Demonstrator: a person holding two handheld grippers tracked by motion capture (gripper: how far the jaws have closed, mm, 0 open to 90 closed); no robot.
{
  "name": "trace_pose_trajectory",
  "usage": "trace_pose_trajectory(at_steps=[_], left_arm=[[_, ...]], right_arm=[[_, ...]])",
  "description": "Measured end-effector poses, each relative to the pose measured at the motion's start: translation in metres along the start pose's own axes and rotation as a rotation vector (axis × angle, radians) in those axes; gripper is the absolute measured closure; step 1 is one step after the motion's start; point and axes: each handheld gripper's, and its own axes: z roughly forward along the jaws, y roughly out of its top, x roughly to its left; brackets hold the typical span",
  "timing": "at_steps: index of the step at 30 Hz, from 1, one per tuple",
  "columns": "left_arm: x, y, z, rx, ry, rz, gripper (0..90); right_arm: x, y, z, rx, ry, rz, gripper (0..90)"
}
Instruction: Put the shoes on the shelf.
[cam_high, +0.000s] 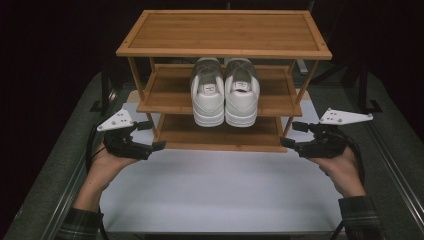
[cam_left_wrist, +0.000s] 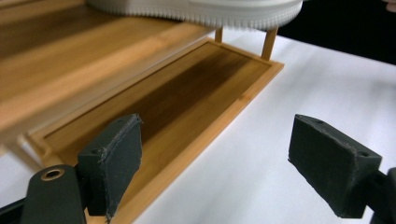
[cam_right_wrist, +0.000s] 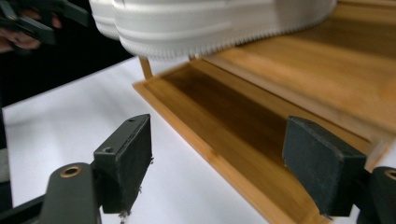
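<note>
High view, first entry: we hold the left gripper (cam_high: 150, 136) at the left front corner of a bamboo shoe rack (cam_high: 223, 31) and the right gripper (cam_high: 295, 136) at its right front corner, each just beside the bottom shelf (cam_high: 220, 134) and aimed inward, so we judge that we are flanking the rack to steady it or to reach the pair of white sneakers (cam_high: 225, 92). The sneakers stand side by side on the middle shelf (cam_high: 167, 90), heels toward us and overhanging its front edge, a placement that leaves them easy to grasp from the front. The rack rests on a white tabletop (cam_high: 215, 190). Left gripper view, second entry: the left gripper (cam_left_wrist: 217, 161) has its jaws spread wide with nothing between them; one pad hangs over the front lip of the bottom shelf (cam_left_wrist: 163, 100), the other over the bare tabletop (cam_left_wrist: 299, 84). A ribbed white sole (cam_left_wrist: 201, 11) runs overhead, a detail of the sneakers' underside that the high view hides. Right gripper view, third entry: the right gripper (cam_right_wrist: 217, 163) is likewise wide apart and empty, straddling the bottom shelf's front edge (cam_right_wrist: 219, 112), with the soles (cam_right_wrist: 205, 28) above. Far off at upper left we note the other gripper in a hand (cam_right_wrist: 28, 25), confirming that the two face each other across the rack.
</note>
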Motion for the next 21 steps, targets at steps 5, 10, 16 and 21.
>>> trace_pose_trajectory(at_steps=[5, 10, 16, 21], left_arm=[[-0.002, -0.02, -0.01, 0.011, 0.031, -0.002, 17.2], [-0.005, -0.042, -0.018, 0.034, 0.062, -0.004, 17.2], [-0.009, -0.067, -0.024, 0.075, 0.098, -0.004, 17.2], [-0.014, -0.086, -0.028, 0.114, 0.126, 0.0, 16.6]], right_arm=[[-0.001, -0.016, -0.007, 0.029, -0.038, 0.002, 22.4], [-0.003, -0.038, -0.014, 0.059, -0.077, 0.01, 19.5], [-0.004, -0.067, -0.024, 0.089, -0.128, 0.042, 16.1], [-0.004, -0.083, -0.028, 0.105, -0.157, 0.061, 14.5]])
